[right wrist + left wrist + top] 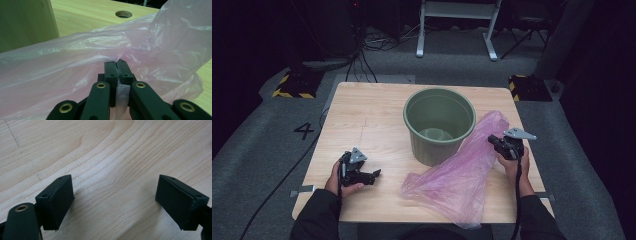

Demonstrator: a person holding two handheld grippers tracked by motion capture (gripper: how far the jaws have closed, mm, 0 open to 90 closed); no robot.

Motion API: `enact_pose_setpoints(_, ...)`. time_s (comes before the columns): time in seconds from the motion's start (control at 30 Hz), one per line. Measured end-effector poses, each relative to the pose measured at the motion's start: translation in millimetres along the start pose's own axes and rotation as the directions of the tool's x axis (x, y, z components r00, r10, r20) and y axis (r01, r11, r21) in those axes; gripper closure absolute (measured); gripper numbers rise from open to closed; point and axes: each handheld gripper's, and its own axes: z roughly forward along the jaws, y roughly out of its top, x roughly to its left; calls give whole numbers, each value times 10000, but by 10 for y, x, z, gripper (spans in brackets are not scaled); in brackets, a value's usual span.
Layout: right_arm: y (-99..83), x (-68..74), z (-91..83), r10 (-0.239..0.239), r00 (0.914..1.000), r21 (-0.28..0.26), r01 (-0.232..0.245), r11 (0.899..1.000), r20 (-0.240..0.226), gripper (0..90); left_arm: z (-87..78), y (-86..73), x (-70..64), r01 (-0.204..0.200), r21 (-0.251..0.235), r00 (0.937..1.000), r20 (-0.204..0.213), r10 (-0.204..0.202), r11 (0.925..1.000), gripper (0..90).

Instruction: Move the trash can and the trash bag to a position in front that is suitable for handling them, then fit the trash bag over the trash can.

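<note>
A green plastic bucket stands upright in the middle of the wooden table. A thin pink plastic bag drapes from the bucket's right side down to the table's front edge. My right gripper is shut on a fold of the pink bag at its upper end, with the film pinched between the jaws of the right gripper. My left gripper rests near the front left of the table, jaws wide open over bare wood; the left gripper holds nothing.
The bucket wall rises at the left of the right gripper view. A round hole is cut in the tabletop beyond the bag. Cables, yellow-black floor blocks and a white frame stand on the floor beyond the table.
</note>
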Motion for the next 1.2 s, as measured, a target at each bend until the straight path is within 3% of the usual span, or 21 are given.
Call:
enact_pose_setpoints(0.33,45,63,-36,-321,9994,-162,323,9993,119,895,-2,0,0,-16,8,10000,-24,16,10000,148)
enact_pose_setpoints(0.67,150,94,-179,-328,9994,-824,338,9960,133,896,-1,5,-15,90,65,9999,-136,-90,9999,146)
enact_pose_setpoints(0.87,231,168,-293,-501,9985,-1367,527,9892,225,896,3,6,-11,88,27,9998,-194,-88,10000,137)
enact_pose_setpoints(1.0,286,255,-378,-812,9965,-1684,836,9822,213,895,-13,31,-32,110,251,9985,-531,-96,9996,138)
enact_pose_setpoints(1.2,337,290,-516,-914,9954,-2196,956,9709,293,894,-20,109,-110,261,295,9991,-333,-252,9992,172)
